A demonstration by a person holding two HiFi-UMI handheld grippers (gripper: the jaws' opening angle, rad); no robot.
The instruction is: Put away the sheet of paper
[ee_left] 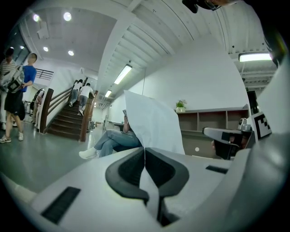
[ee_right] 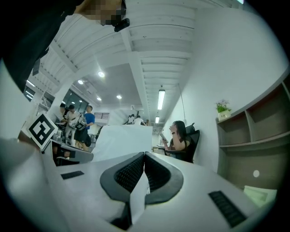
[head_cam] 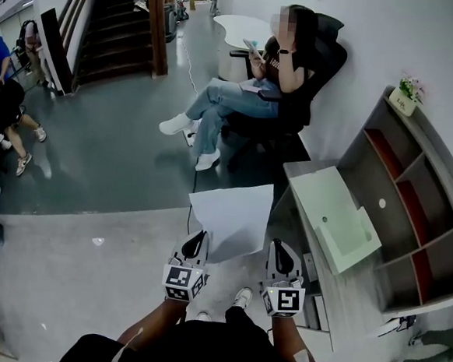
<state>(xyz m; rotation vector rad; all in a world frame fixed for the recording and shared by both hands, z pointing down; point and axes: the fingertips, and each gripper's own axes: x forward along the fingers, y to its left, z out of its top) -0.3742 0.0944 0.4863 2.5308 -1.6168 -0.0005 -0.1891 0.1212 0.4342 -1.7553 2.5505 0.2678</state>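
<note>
Centre of the head view: the sheet of paper (head_cam: 231, 216) was held in the air over the grey floor, stretched between both claws. Left gripper (ee_left: 145, 152) was closed tight on the sheet's near edge, and right gripper (ee_right: 144, 156) was pinched shut on it too (paper ran down through each pair of jaws). Desk (head_cam: 301, 174) and shelf unit (head_cam: 412, 206) stood at frame right, the desk just beside the sheet

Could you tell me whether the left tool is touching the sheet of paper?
Touching. The left gripper view shows the left tool shut on the sheet of paper, pinching its edge.
</note>
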